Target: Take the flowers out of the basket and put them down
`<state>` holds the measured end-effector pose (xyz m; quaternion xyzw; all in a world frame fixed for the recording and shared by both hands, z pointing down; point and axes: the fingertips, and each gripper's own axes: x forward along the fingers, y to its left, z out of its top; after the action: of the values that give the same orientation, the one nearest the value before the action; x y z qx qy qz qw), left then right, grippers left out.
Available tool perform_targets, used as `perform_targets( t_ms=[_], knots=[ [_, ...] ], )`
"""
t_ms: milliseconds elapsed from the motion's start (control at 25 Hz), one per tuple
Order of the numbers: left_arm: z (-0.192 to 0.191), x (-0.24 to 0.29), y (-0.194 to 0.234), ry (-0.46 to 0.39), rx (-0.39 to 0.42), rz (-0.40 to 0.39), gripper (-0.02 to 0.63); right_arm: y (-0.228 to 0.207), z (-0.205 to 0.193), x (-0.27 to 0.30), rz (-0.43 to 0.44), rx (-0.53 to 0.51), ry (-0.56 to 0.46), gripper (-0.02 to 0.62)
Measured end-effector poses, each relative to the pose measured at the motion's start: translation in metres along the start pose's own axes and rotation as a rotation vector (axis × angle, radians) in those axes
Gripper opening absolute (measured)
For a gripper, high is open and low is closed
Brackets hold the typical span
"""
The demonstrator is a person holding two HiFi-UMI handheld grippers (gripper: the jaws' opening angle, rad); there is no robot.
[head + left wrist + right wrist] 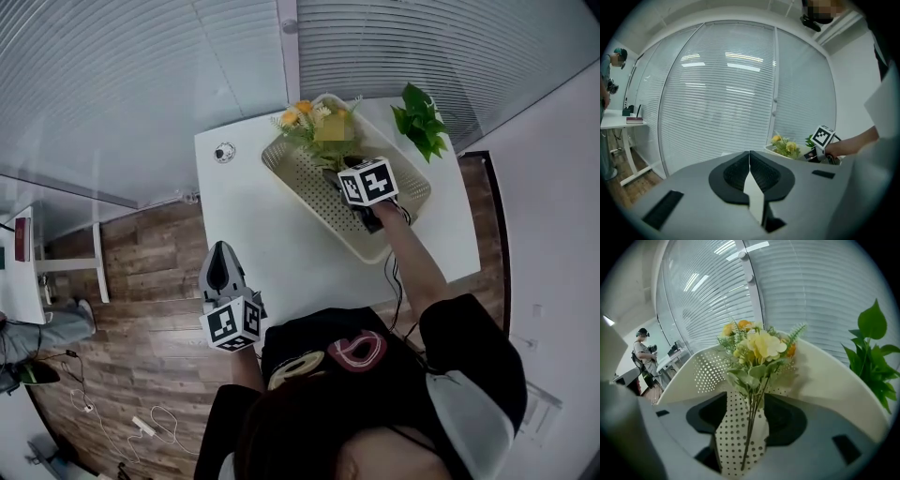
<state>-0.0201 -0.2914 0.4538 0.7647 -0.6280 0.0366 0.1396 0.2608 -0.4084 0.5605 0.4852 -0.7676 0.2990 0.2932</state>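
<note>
A bunch of yellow and orange flowers [314,120] lies in a cream perforated basket [309,202] at the back of the white table [272,253]. My right gripper [339,171] reaches into the basket from the near side. In the right gripper view the thin green stems [749,427] run between its two jaws, which stand apart on either side; the right gripper [746,404] is open, with the blooms [761,345] just ahead. My left gripper [221,255] hangs off the table's front-left edge, above the wooden floor. Its jaws meet with nothing between them, so the left gripper [750,154] is shut.
A leafy green plant [420,120] stands right of the basket at the table's back corner. A small round object [223,151] sits at the back left of the table. White blinds close off the far side. A person [644,357] stands at a distant desk.
</note>
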Motion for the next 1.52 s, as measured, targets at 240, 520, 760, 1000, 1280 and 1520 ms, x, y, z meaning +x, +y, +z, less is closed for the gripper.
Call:
perform_targets(
  t_ms=[240,520,760,1000,1280,1520],
  knots=[
    [-0.01,0.006,0.006,0.03,0.0,0.011,0.018,-0.012,-0.011,0.018,-0.034,0.002,0.038,0.252],
    [-0.016,0.011,0.009,0.052,0.01,0.01,0.018,-0.022,-0.023,0.03,-0.049,0.012,0.085,0.245],
    [-0.026,0.009,0.019,0.078,-0.008,0.035,0.018,-0.025,-0.026,0.039,-0.066,0.022,0.089,0.197],
    [-0.032,0.006,0.023,0.088,-0.005,0.051,0.018,-0.021,-0.027,0.042,-0.073,-0.005,0.091,0.106],
    [-0.037,0.004,0.021,0.098,0.007,0.046,0.018,-0.017,-0.022,0.041,-0.08,-0.005,0.053,0.06],
    [-0.036,0.002,0.018,0.1,0.021,0.03,0.018,-0.021,-0.018,0.033,-0.12,-0.015,0.007,0.04]
  ],
)
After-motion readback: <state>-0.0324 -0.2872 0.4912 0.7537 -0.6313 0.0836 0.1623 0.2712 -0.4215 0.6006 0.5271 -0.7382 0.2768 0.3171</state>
